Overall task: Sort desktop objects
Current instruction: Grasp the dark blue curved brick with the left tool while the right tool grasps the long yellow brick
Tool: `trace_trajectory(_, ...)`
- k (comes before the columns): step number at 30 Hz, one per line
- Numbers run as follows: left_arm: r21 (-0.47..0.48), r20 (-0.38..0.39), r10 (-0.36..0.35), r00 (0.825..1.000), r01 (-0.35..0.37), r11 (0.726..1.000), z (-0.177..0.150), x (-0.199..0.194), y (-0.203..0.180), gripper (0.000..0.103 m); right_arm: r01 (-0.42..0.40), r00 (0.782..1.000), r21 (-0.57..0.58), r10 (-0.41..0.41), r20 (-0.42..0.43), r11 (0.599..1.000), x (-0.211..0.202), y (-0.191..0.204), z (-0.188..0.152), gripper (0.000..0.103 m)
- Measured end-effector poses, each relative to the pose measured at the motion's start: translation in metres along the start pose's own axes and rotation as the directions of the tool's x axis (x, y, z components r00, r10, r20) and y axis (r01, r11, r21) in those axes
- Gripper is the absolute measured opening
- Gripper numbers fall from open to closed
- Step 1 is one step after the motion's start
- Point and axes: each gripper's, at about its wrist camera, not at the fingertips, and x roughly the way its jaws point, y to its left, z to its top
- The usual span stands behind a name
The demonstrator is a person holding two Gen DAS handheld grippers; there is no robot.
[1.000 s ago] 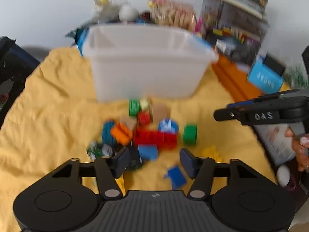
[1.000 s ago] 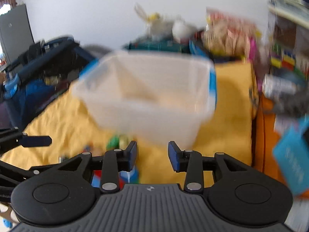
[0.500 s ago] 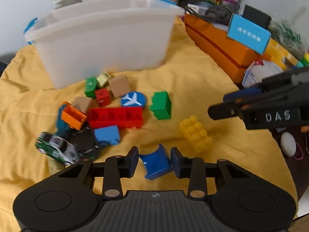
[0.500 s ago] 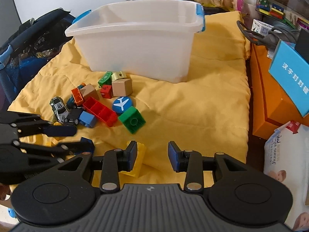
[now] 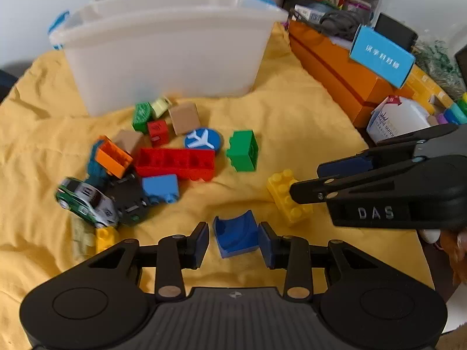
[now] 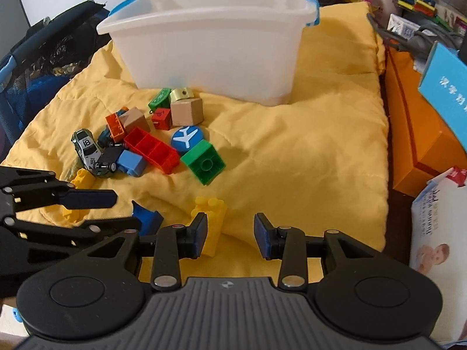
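Note:
A dark blue curved block (image 5: pixel 236 234) lies on the yellow cloth (image 5: pixel 292 122) between the pads of my left gripper (image 5: pixel 233 243), which press against its sides. From the right wrist view the same block (image 6: pixel 147 218) shows at the left gripper (image 6: pixel 128 211) tips. A yellow studded brick (image 6: pixel 210 218) lies beside the left finger of my right gripper (image 6: pixel 230 233), which stands open and holds nothing. In the left wrist view the right gripper (image 5: pixel 305 180) reaches in from the right over that yellow brick (image 5: pixel 287 201). A white plastic bin (image 6: pixel 210 43) stands behind.
A heap of toys lies in front of the bin: a red long brick (image 5: pixel 175 163), a green brick (image 5: pixel 243 151), a blue plane disc (image 5: pixel 202 140) and a toy car (image 5: pixel 87 201). An orange box (image 5: pixel 335 67) and a wipes pack (image 6: pixel 437 233) border the right side.
Both grippers came down toward the cloth. The left jaws narrowed onto the blue curved block. The right gripper has sunk until the yellow brick sits by its left finger.

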Motion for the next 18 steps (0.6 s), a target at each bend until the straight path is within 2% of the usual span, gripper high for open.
trace_trajectory(2,0.001,-0.012,-0.006,1.000,0.006,1.000,0.000,0.009,-0.005,0.043,-0.003,1.000,-0.009,0.003,-0.003,1.000,0.001,0.003,-0.001,0.041)
trace_trajectory(3,0.024,-0.027,0.013,1.000,-0.012,1.000,0.000,0.014,-0.009,0.041,-0.001,1.000,-0.012,0.001,-0.003,1.000,0.002,0.005,-0.001,0.042)
trace_trajectory(5,0.086,-0.015,0.039,0.999,-0.038,0.996,-0.005,0.015,-0.016,0.034,-0.007,1.000,-0.010,0.007,-0.005,1.000,0.003,0.006,-0.002,0.044)
trace_trajectory(6,0.098,-0.007,0.041,0.999,-0.040,0.994,-0.006,0.013,-0.016,0.023,-0.012,1.000,-0.011,0.012,-0.007,1.000,0.003,0.007,-0.002,0.044)
trace_trajectory(7,0.094,-0.002,0.043,0.999,-0.042,0.995,-0.008,0.010,-0.013,0.021,-0.015,1.000,-0.017,0.015,-0.008,1.000,0.003,0.008,-0.002,0.044)
trace_trajectory(9,0.044,-0.001,0.038,0.999,-0.038,0.998,-0.011,0.004,0.001,0.020,-0.013,1.000,-0.026,0.013,-0.007,1.000,0.002,0.011,-0.002,0.044)
trace_trajectory(12,-0.091,0.013,-0.056,0.998,0.057,0.994,-0.016,-0.012,0.030,0.020,-0.015,1.000,-0.032,0.015,-0.002,0.999,0.000,0.013,-0.002,0.044)
trace_trajectory(14,-0.135,0.006,-0.069,0.998,0.069,0.988,-0.022,-0.020,0.041,0.021,-0.021,1.000,-0.032,0.021,-0.001,0.999,0.000,0.013,-0.002,0.044)
trace_trajectory(15,-0.128,0.026,-0.059,0.998,0.062,0.990,-0.024,-0.025,0.042,0.023,-0.023,1.000,-0.036,0.023,0.000,0.999,0.000,0.013,-0.002,0.044)
trace_trajectory(18,-0.026,0.089,-0.074,0.993,0.077,0.997,-0.021,-0.036,0.033,0.032,-0.030,1.000,-0.049,0.030,-0.008,0.998,0.003,0.016,-0.003,0.045)
